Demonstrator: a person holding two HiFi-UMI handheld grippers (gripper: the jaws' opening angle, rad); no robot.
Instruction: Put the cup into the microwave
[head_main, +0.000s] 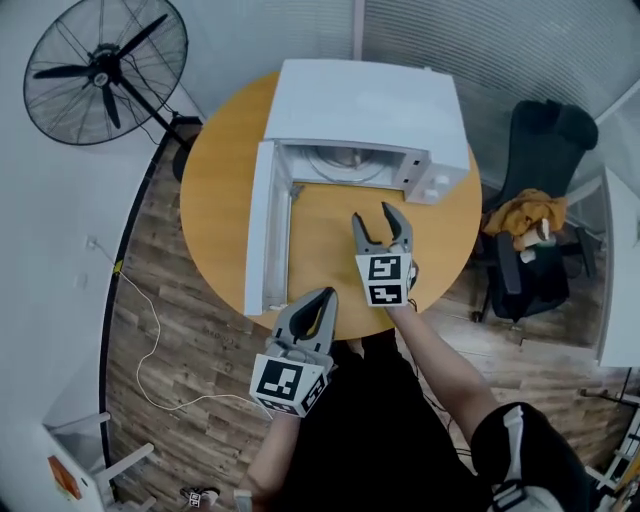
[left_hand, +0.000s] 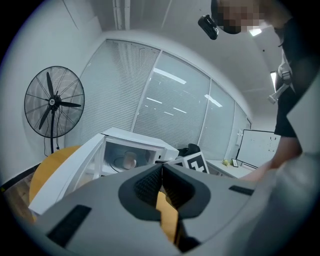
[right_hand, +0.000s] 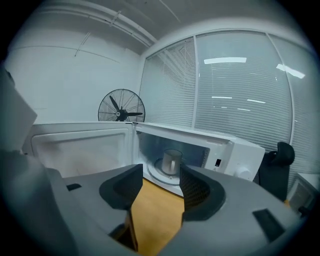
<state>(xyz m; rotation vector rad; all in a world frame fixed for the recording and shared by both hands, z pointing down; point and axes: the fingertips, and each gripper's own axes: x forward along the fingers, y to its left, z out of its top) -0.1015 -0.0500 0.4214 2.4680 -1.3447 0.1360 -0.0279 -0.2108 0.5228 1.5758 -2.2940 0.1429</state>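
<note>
The metal cup (right_hand: 172, 161) stands upright on the turntable inside the white microwave (head_main: 365, 100); the left gripper view shows the cup (left_hand: 130, 160) there too. The microwave's door (head_main: 262, 225) hangs wide open to the left. My right gripper (head_main: 375, 215) hovers over the round wooden table (head_main: 215, 190) in front of the oven's mouth. It is open, with nothing between the jaws (right_hand: 161, 171), and well clear of the cup. My left gripper (head_main: 322, 296) sits at the table's near edge beside the door's end, shut and empty (left_hand: 161, 168).
A black pedestal fan (head_main: 105, 70) stands at the far left, its white cable (head_main: 150, 350) trailing over the wood floor. At the right, a black office chair (head_main: 535, 215) holds an orange cloth beside a white desk (head_main: 620, 270).
</note>
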